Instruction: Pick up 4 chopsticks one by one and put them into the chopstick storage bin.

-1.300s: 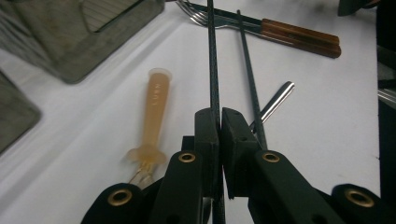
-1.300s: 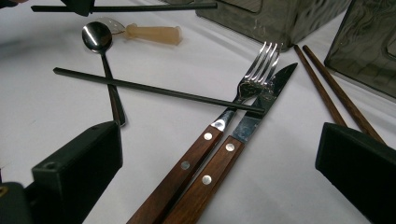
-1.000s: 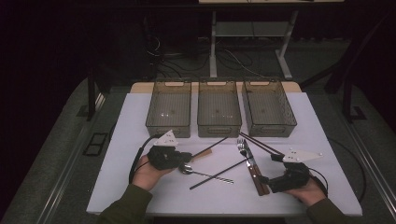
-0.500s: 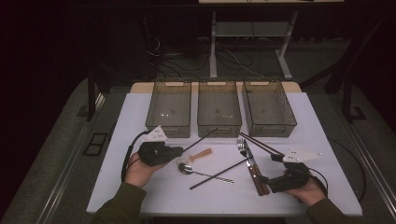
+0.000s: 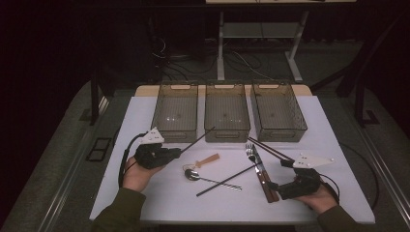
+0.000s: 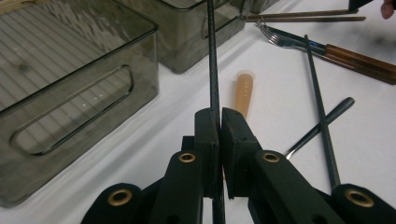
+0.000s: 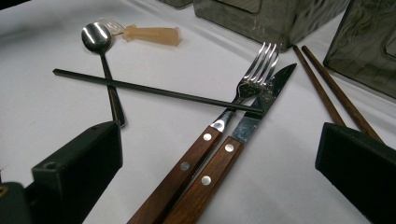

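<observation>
High view: the left gripper clamps a black chopstick lifted above the table — its tip reaches the middle bin; the right gripper, jaws wide apart, rests near fork and knife.

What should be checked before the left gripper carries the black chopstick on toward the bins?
1. Left gripper clamped on the black chopstick: ok.
2. Chopstick lifted off the table: ok in the high view.
3. Middle bin has room: ok.
4. Second black chopstick lies apart on the table: ok.
5. Right gripper open, holding nothing: ok.
6. Chopstick tip clears the bin rim: cannot tell.
</observation>
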`<action>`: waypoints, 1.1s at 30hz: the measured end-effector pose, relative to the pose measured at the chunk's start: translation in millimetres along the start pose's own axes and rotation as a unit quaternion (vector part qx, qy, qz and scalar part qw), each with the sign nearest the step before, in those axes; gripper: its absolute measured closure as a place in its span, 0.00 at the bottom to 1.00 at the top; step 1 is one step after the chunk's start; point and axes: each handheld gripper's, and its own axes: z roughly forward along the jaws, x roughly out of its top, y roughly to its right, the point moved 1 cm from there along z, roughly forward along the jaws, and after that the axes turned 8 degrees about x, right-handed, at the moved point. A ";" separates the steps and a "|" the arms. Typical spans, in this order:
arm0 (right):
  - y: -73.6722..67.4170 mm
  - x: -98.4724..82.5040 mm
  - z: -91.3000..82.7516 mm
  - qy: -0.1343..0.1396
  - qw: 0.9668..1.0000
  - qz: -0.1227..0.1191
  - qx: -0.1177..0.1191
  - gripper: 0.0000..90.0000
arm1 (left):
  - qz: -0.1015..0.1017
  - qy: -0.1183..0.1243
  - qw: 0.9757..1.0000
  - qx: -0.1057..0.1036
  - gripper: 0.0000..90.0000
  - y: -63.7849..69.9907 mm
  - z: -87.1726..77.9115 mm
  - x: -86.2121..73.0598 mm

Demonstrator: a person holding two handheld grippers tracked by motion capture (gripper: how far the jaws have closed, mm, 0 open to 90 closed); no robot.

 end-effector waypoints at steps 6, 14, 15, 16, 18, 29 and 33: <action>0.3 0.1 -0.1 0.001 1.000 0.001 0.000 0.00 | -0.003 -0.002 1.000 0.020 0.95 -5.7 -1.8 0.3; 0.4 0.1 -0.2 0.001 1.000 0.002 -0.001 0.00 | -0.017 0.003 0.999 0.043 0.95 -15.3 -6.3 3.1; 0.5 0.1 -0.3 0.001 1.000 0.002 -0.001 0.00 | -0.021 0.005 0.999 0.045 0.95 -16.5 -6.7 3.8; 0.6 0.1 -0.3 0.001 1.000 0.002 -0.001 0.00 | -0.022 0.008 0.999 0.047 0.95 -17.6 -7.0 4.4; 0.8 0.1 -0.4 0.001 1.000 0.002 -0.002 0.00 | -0.029 0.011 0.998 0.051 0.95 -21.5 -7.7 6.1; 0.4 0.5 -0.9 0.004 1.000 0.004 -0.001 0.00 | -0.062 0.022 0.995 0.074 0.95 -36.5 -6.8 12.7; 0.5 0.5 -1.1 0.005 1.000 0.004 -0.001 0.00 | -0.068 0.023 0.994 0.078 0.95 -39.6 -4.0 17.3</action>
